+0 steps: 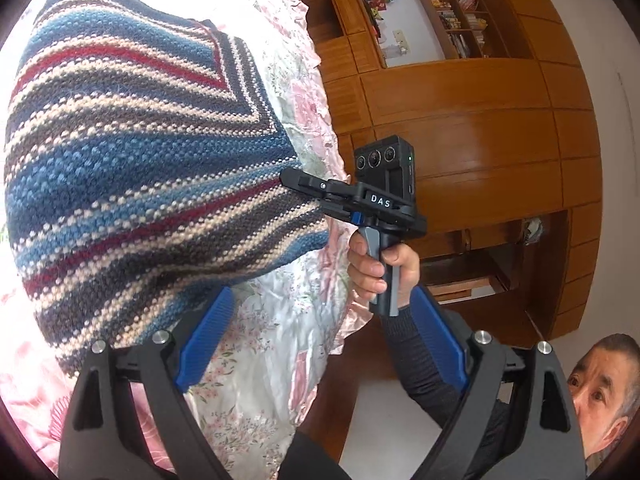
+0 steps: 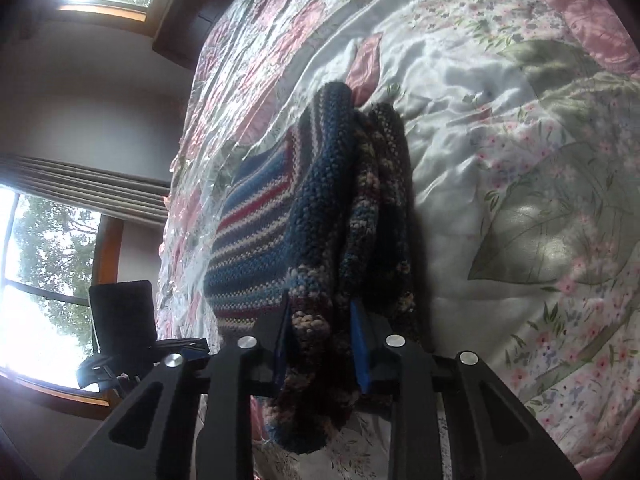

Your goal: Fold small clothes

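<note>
A striped knit sweater (image 1: 132, 152) in blue, red, cream and brown lies on the floral quilt (image 1: 280, 344). In the left wrist view my left gripper (image 1: 322, 300) hangs open above the quilt near the sweater's lower corner, with nothing between its blue pads (image 1: 204, 336). My right gripper (image 1: 298, 182), held by a hand (image 1: 372, 268), bites the sweater's right edge. In the right wrist view that gripper (image 2: 320, 304) is shut on a bunched fold of the sweater (image 2: 264, 216), knit fabric filling the gap and hanging below the fingers.
The quilt (image 2: 500, 160) covers a wide bed whose ruffled edge (image 1: 320, 80) runs past the sweater. Beyond it stand a wooden cabinet (image 1: 472, 128) and shelves (image 1: 460, 20). Windows (image 2: 36, 280) lie behind the bed. A person's head (image 1: 608, 392) is at lower right.
</note>
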